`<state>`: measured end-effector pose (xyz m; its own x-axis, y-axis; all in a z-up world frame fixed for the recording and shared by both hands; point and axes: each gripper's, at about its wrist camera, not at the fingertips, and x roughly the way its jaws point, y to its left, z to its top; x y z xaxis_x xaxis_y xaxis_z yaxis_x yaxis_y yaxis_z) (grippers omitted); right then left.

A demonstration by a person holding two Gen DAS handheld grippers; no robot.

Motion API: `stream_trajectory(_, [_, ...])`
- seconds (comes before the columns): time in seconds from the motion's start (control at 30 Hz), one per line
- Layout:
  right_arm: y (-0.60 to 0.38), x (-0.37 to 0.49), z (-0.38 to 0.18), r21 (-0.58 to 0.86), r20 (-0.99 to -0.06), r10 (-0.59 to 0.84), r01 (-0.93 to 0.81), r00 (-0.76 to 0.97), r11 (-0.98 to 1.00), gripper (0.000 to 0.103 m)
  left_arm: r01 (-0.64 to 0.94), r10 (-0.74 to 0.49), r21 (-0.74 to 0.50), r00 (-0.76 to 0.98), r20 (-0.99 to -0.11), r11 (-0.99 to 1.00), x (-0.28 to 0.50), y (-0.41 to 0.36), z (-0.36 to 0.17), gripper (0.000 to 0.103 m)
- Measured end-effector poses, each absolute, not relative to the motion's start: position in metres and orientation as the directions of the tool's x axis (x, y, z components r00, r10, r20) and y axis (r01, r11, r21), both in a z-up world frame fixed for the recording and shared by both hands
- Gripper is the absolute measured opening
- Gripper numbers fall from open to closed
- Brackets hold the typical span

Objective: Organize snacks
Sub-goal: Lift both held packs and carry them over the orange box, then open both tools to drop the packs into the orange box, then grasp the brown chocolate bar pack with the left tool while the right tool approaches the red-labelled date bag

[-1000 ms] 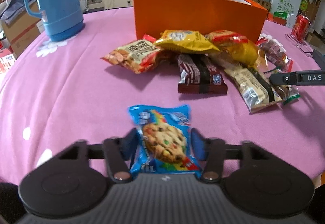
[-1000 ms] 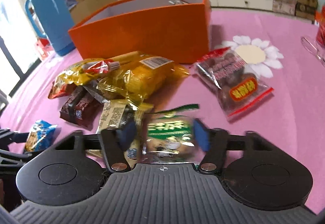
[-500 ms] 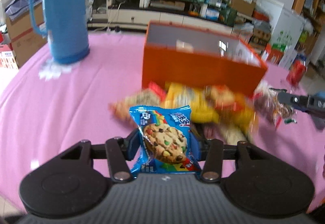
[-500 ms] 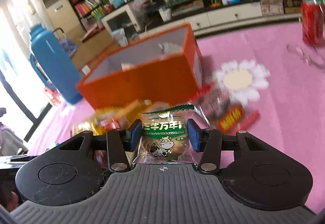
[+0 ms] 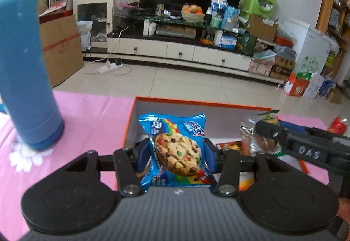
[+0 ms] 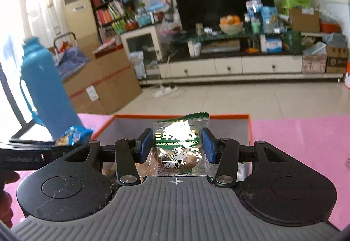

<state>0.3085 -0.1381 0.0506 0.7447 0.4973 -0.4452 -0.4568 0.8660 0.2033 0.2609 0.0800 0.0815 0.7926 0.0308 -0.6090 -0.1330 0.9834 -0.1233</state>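
The left claw [image 5: 177, 154] is clamped on a blue cookie packet [image 5: 177, 149], holding it upright over the near left end of the open orange box [image 5: 196, 102] on the pink-covered counter [image 5: 87, 114]. The right claw [image 6: 176, 145] grips a green-topped clear biscuit packet [image 6: 180, 144] printed with a cow, above the same box. A tall blue flask [image 5: 26, 70] stands just left of the box.

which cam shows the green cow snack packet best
The right wrist view: the green cow packet sits front-on, clamped in the right gripper, its print readable. In the left wrist view the same packet appears only side-on at the right edge over the orange box, blurred.
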Motion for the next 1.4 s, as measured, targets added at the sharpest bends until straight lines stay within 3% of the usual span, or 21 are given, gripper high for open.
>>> stream_trajectory(0.33, [-0.123, 0.368, 0.006, 0.226, -0.51, 0.493, -0.442, 0.705, 0.868, 0.033, -0.12, 0.046, -0.067, 0.747, -0.664, 0.99, 0.312, 0.075, 0.04, 0.049])
stream_trajectory(0.47, [-0.12, 0.371, 0.002, 0.227, -0.508, 0.497, -0.447, 0.704, 0.865, 0.036, -0.132, 0.06, -0.061, 0.753, -0.656, 0.989, 0.309, 0.078, 0.038, 0.065])
stream_trajectory(0.5, [-0.12, 0.372, 0.001, 0.241, -0.51, 0.505, -0.447, 0.697, 0.861, 0.039, -0.133, 0.061, -0.061, 0.755, -0.652, 0.989, 0.308, 0.079, 0.039, 0.065])
stream_trajectory(0.53, [-0.121, 0.372, 0.001, 0.258, -0.504, 0.517, -0.451, 0.692, 0.854, 0.052, -0.131, 0.059, -0.062, 0.757, -0.651, 0.989, 0.306, 0.08, 0.041, 0.065])
stream_trajectory(0.57, [-0.122, 0.369, 0.0, 0.268, -0.498, 0.523, -0.451, 0.691, 0.851, 0.058, -0.13, 0.059, -0.062, 0.758, -0.649, 0.99, 0.304, 0.08, 0.043, 0.066])
stream_trajectory(0.7, [-0.123, 0.362, 0.011, 0.258, -0.473, 0.519, -0.452, 0.712, 0.854, 0.068, -0.126, 0.067, -0.049, 0.77, -0.635, 0.991, 0.291, 0.079, 0.053, 0.067])
stream_trajectory(0.93, [-0.135, 0.337, 0.036, 0.242, -0.444, 0.515, -0.455, 0.733, 0.857, 0.079, -0.115, 0.069, -0.037, 0.792, -0.606, 0.993, 0.237, 0.073, 0.077, 0.071])
stream_trajectory(1.03, [-0.148, 0.321, 0.048, 0.261, -0.432, 0.512, -0.44, 0.742, 0.859, 0.083, -0.113, 0.072, -0.029, 0.789, -0.61, 0.993, 0.197, 0.071, 0.076, 0.08])
stream_trajectory(1.1, [-0.159, 0.307, 0.055, 0.272, -0.426, 0.515, -0.438, 0.743, 0.857, 0.087, -0.119, 0.077, -0.027, 0.78, -0.621, 0.992, 0.169, 0.069, 0.071, 0.096])
stream_trajectory(1.13, [-0.165, 0.298, 0.056, 0.273, -0.425, 0.514, -0.436, 0.745, 0.858, 0.089, -0.126, 0.08, -0.029, 0.777, -0.625, 0.992, 0.156, 0.069, 0.067, 0.099])
stream_trajectory(1.27, [-0.195, 0.257, 0.048, 0.261, -0.447, 0.475, -0.397, 0.758, 0.88, 0.092, -0.124, 0.055, -0.056, 0.741, -0.669, 0.991, 0.105, 0.058, 0.045, 0.099])
stream_trajectory(1.4, [-0.228, 0.211, 0.015, 0.254, -0.53, 0.414, -0.327, 0.74, 0.91, 0.092, -0.109, 0.011, -0.087, 0.682, -0.732, 0.99, 0.062, 0.043, 0.014, 0.099])
